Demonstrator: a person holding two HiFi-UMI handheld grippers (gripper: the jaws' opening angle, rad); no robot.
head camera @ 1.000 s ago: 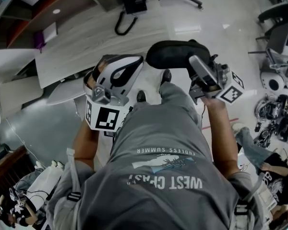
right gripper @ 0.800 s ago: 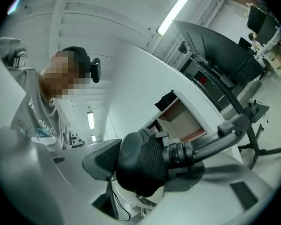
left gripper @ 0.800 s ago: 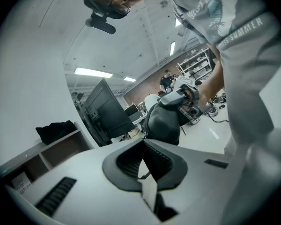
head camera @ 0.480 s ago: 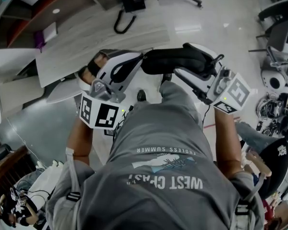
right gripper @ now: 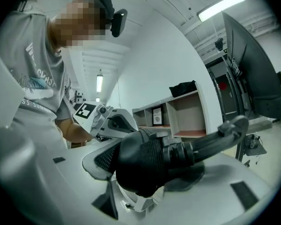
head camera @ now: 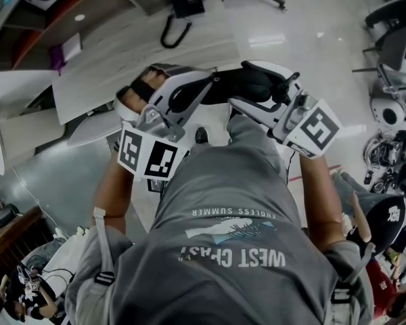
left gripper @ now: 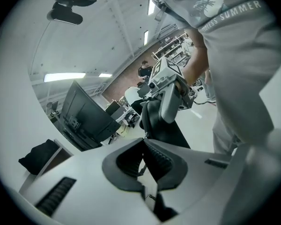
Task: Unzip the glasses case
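Right gripper view shows the right gripper clenched across the black glasses case, textured shell pressed between its pads. Left gripper has its jaws brought together at the case's near end; the zip pull cannot be made out. Both are held aloft before the person's grey shirt, beside the bench.

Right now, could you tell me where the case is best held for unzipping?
I'd say across its thickness near the right end, from the right, as the right gripper clamps the case now. It lies lengthwise between the grippers, so this leaves its left end facing the left gripper.
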